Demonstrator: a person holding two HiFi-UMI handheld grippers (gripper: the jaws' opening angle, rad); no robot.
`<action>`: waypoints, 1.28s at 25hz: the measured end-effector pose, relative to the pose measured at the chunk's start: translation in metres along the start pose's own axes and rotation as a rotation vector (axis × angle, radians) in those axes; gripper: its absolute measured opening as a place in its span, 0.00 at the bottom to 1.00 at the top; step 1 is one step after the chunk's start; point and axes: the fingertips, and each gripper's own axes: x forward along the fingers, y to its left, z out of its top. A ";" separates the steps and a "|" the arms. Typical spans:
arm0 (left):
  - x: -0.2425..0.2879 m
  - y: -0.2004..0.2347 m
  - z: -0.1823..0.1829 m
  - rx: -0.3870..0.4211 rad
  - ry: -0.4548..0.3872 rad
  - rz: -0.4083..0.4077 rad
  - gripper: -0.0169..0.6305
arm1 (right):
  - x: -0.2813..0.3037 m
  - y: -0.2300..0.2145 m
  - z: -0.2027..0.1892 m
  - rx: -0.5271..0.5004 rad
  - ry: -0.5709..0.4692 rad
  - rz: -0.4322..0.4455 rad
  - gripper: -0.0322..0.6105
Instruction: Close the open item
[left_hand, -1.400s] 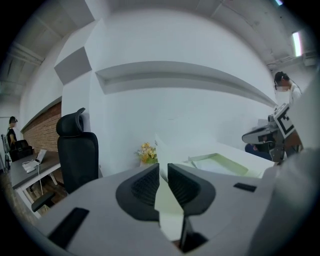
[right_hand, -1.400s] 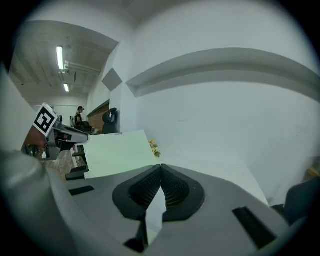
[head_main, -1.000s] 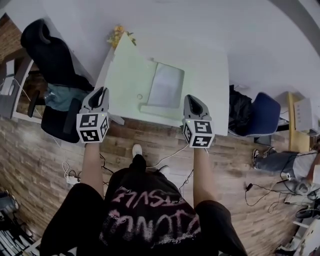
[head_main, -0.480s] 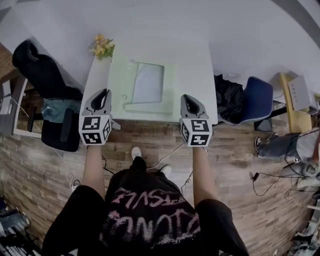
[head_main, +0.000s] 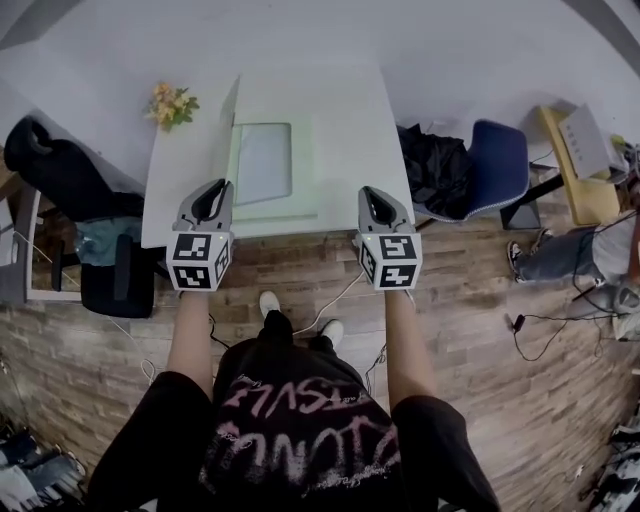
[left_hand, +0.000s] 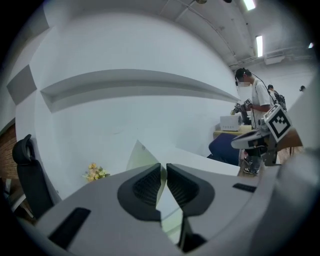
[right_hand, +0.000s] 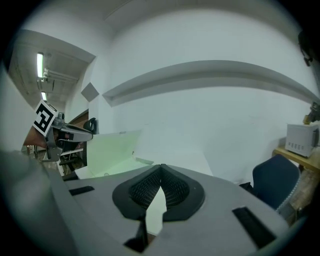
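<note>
Head view: the case (head_main: 262, 165) lies open on the white bench (head_main: 340, 130), its lid (head_main: 232, 120) upright along the left side. The left claw (head_main: 212, 190) and right claw (head_main: 376, 196) hover at the near edge, probably lining up on the lid. Left gripper view: the claw is narrow, its jaws just eased apart, empty, aimed at the pale-green lid. Right gripper view: the claw is closed and empty.

Matt white table (head_main: 340, 140), wood-plank floor (head_main: 480, 300)
</note>
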 end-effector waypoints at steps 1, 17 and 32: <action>0.004 -0.007 0.000 0.003 0.007 -0.012 0.08 | -0.004 -0.005 -0.002 0.004 0.002 -0.011 0.07; 0.061 -0.109 -0.034 0.192 0.148 -0.234 0.11 | -0.045 -0.060 -0.047 0.072 0.059 -0.139 0.07; 0.097 -0.156 -0.080 0.213 0.250 -0.405 0.11 | -0.043 -0.075 -0.076 0.106 0.127 -0.200 0.07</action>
